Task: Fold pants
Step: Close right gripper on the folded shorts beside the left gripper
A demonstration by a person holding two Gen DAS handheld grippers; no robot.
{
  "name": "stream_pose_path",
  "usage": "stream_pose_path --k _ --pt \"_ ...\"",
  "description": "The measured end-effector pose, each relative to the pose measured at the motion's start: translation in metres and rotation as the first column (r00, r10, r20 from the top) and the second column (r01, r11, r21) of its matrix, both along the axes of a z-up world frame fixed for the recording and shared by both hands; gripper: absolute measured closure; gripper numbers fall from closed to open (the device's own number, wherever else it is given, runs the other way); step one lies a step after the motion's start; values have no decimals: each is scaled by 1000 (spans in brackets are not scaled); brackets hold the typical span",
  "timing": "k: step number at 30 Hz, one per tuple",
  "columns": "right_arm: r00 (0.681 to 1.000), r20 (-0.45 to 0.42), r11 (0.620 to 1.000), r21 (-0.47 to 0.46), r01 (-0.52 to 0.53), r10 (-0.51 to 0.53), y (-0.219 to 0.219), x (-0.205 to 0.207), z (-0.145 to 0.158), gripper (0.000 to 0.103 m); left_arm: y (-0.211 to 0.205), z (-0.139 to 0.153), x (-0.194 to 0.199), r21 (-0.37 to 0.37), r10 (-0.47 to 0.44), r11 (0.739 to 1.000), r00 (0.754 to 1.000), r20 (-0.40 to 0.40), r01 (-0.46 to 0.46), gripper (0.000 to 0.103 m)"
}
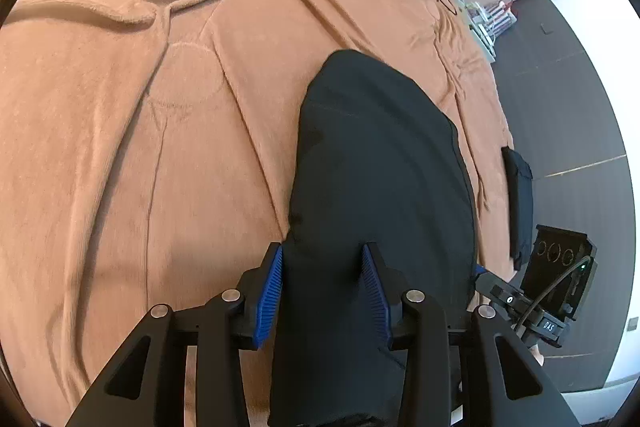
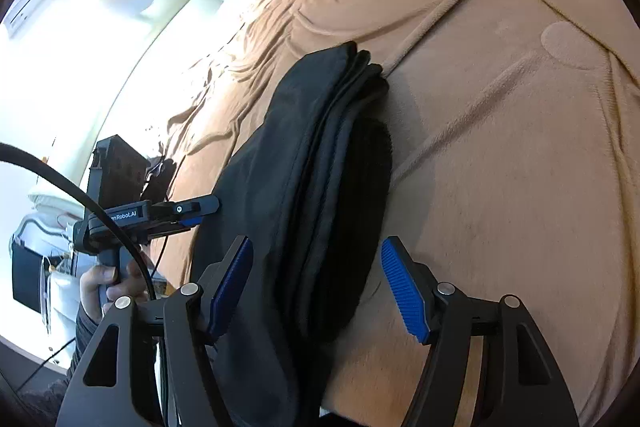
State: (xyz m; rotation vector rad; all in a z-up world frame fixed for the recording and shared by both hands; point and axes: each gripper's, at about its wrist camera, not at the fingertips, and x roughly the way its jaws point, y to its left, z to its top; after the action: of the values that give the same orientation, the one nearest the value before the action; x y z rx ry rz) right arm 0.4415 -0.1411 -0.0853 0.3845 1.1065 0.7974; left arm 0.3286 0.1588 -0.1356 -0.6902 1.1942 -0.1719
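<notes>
Folded black fabric pants [image 1: 380,167] lie on a bed's tan fleece blanket [image 1: 140,147], near its edge. The left gripper [image 1: 323,291] and right gripper [image 2: 316,287] each straddle the bundle, jaws released, blue ribbed pads [image 2: 402,291] clear of the cloth.

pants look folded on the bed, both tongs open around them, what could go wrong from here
1. The folded black pants show several stacked layers along one edge; a pad of the right tongs could snag a layer while pulling away and undo the fold.
2. The left tongs straddle the near end with open pads; dragging could shift the bundle.
3. The pants lie near the brown blanket's edge, so a nudge might slide them toward the floor.
</notes>
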Motion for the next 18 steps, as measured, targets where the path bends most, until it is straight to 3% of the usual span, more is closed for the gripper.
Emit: stream_pose_path --k 18 --pt "998 -41 999 3 44 -44 19 26 -13 35 14 -19 59 -49 -10 999 1000 6 11 59"
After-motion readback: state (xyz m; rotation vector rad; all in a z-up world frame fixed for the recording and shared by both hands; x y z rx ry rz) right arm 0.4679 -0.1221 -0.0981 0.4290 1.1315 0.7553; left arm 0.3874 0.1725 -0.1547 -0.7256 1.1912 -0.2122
